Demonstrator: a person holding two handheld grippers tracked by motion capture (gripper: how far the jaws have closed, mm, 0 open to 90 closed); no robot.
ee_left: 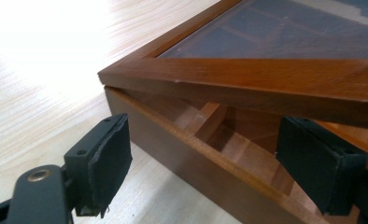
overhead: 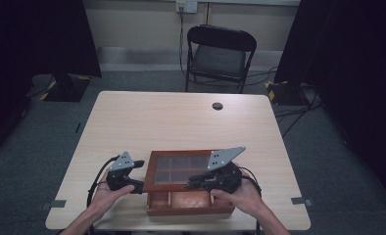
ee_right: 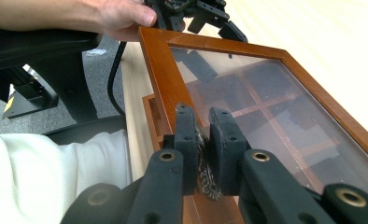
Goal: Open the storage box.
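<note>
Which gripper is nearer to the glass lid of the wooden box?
Right. The right gripper is shut on the front edge of the glass lid, lifting it. The left gripper stands open around the box's left corner, below the lid.

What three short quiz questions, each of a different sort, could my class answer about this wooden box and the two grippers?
1. True or false: the lid of the wooden box lies fully shut.
2. Which gripper's jaws are closed on the lid's front edge? A) left gripper B) right gripper
3. Fill in: the lid's panel is see-through, and through it show the box's ____.

Key
1. False: it is lifted at the front, with a gap over the compartments.
2. B; the left gripper's pads stand apart at the box's corner.
3. Dividers, or compartments.
</note>
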